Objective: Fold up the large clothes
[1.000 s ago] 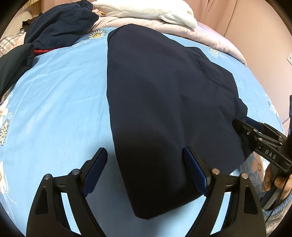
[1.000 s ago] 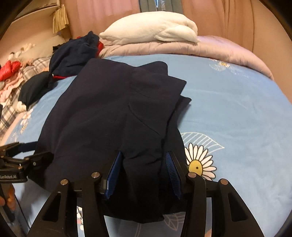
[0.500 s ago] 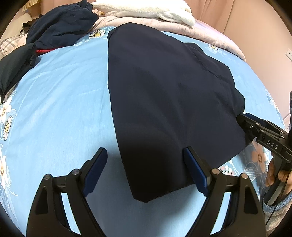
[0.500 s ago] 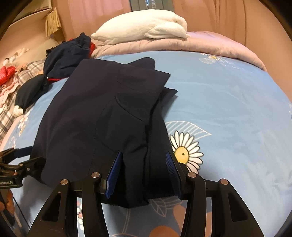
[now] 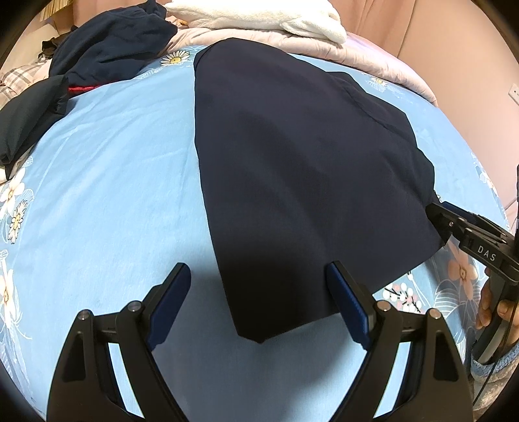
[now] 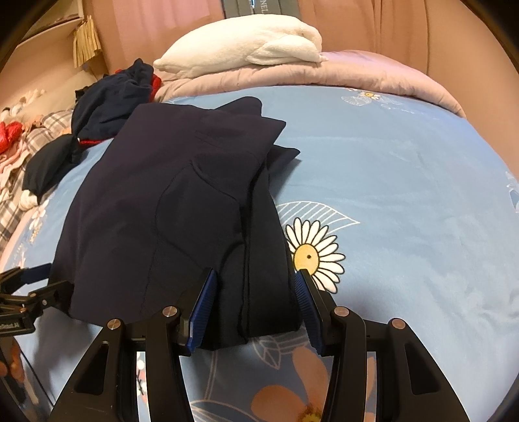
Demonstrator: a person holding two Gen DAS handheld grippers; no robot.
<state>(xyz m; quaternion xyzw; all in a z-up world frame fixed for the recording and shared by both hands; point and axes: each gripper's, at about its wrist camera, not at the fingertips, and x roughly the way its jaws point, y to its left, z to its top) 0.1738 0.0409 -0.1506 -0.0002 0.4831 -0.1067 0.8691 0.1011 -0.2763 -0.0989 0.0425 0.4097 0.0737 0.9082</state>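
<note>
"DAS" in white on right tongs (image 5: pixel 436 216); partial letters "NEL" on grey panel (image 6: pixel 261 7) behind bed.

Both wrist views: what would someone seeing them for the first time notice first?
A large dark navy garment lies folded in the middle of the blue flowered bedsheet. The right tongs straddle its near right edge, open; the left tongs hover wide over its near left corner. A white blanket sits at the bed's far end.

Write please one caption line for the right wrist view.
Right gripper straddles the near edge of a folded dark navy garment on a blue floral bedsheet.
</note>
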